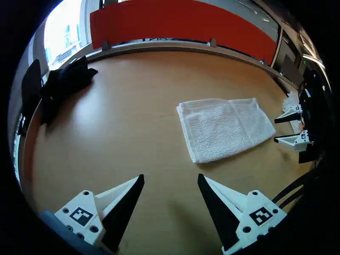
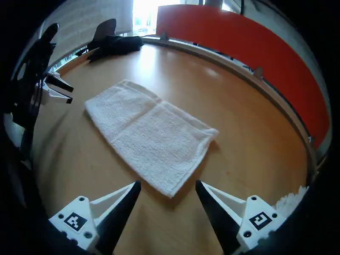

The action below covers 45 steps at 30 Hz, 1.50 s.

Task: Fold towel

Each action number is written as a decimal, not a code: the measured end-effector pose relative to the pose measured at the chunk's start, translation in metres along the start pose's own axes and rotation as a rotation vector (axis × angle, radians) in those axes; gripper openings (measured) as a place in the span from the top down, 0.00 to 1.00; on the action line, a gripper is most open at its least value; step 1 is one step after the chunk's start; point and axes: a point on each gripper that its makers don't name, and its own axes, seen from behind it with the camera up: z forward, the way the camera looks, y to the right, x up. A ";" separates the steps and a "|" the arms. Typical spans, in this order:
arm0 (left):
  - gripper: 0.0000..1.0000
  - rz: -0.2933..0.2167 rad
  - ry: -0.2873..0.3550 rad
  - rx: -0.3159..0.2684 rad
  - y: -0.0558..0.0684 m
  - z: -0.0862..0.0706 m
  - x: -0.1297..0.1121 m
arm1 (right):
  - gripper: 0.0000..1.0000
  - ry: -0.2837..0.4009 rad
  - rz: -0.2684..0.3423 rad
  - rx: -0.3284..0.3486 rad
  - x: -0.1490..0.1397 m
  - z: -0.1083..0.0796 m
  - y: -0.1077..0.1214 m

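A white towel (image 1: pixel 227 126) lies flat on the wooden table (image 1: pixel 127 127), folded into a rectangle. In the left gripper view my left gripper (image 1: pixel 171 180) is open over bare wood, short of the towel's near left corner, with nothing between its fingers. Past the towel's right edge the right gripper (image 1: pixel 280 129) is open. In the right gripper view the towel (image 2: pixel 148 131) stretches diagonally, and its near corner lies just ahead of my open right gripper (image 2: pixel 168 187). The left gripper (image 2: pixel 66 94) shows at far left, open.
A dark bundle of cloth (image 1: pixel 63 83) sits at the table's far left corner, seen too in the right gripper view as a dark bundle (image 2: pixel 114 44). A red panel (image 1: pixel 178 21) runs along the table's far edge. Another white cloth (image 2: pixel 291 199) peeks in at lower right.
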 end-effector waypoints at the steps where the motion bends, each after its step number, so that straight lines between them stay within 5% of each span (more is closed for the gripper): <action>1: 0.07 -0.002 -0.001 0.001 0.000 -0.001 -0.001 | 0.03 -0.004 0.001 0.006 -0.002 0.000 -0.001; 9: 0.07 -0.012 -0.008 0.007 -0.004 -0.007 -0.008 | 0.19 -0.029 0.002 0.050 -0.010 0.001 -0.003; 27: 0.07 -0.017 -0.020 0.009 -0.005 -0.010 -0.016 | 0.93 -0.063 0.006 0.077 -0.018 0.005 0.003; 45: 0.06 -0.017 -0.015 0.016 -0.009 -0.010 -0.012 | 0.96 -0.023 0.041 0.060 -0.009 -0.013 -0.004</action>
